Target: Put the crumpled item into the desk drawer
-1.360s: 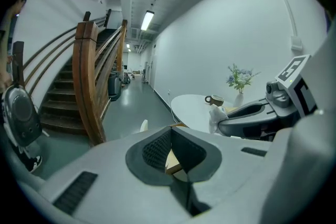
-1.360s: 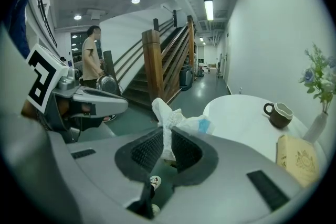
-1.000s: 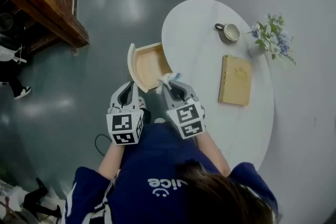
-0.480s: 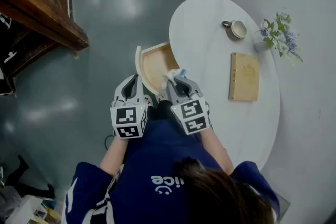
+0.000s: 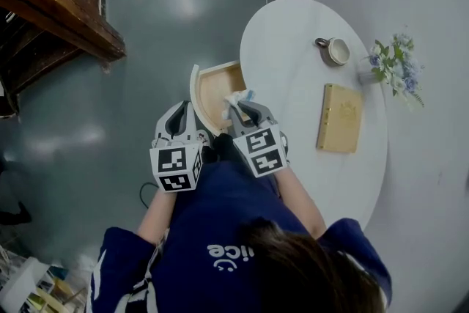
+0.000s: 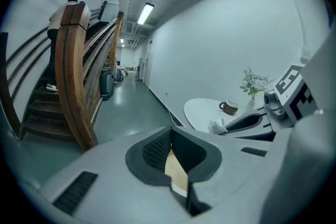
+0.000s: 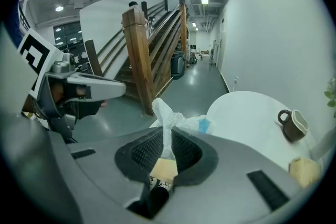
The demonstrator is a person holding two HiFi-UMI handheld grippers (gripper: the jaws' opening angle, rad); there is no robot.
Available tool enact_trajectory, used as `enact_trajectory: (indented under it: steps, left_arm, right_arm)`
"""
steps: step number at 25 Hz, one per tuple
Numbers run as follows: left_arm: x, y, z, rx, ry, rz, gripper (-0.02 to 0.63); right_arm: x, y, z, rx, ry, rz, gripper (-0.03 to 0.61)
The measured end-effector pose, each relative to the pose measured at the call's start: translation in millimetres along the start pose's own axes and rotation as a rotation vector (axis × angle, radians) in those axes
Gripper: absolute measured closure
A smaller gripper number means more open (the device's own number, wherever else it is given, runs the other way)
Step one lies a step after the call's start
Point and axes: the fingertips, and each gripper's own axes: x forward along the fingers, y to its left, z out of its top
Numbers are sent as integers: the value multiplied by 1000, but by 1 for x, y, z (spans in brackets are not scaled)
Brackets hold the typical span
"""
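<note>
My right gripper (image 5: 238, 105) is shut on the crumpled item (image 5: 236, 97), a wad of white paper with a blue bit. The wad sticks up from between the pads in the right gripper view (image 7: 168, 118). It hangs over the near right corner of the open wooden drawer (image 5: 209, 93), which is pulled out from the left edge of the white oval table (image 5: 293, 48). The inside of the drawer looks bare. My left gripper (image 5: 184, 112) is shut on nothing, just left of the drawer's curved front; its tips meet in the left gripper view (image 6: 170, 131).
On the table stand a mug (image 5: 337, 50), a tan book (image 5: 338, 117) and a small vase of flowers (image 5: 396, 66) at the far right. A wooden staircase (image 5: 58, 4) rises at the upper left, across grey floor. The person's body fills the lower frame.
The right gripper has carried the crumpled item a little forward, over the drawer's near corner. The left gripper stays shut beside the drawer front.
</note>
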Motion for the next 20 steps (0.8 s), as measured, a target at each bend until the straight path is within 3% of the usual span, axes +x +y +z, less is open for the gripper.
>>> enact_trajectory:
  steps: [20]
  left_arm:
    - [-29,33,-3,-30,1,186,611]
  right_arm:
    - [87,1,-38,-47,177,115,523]
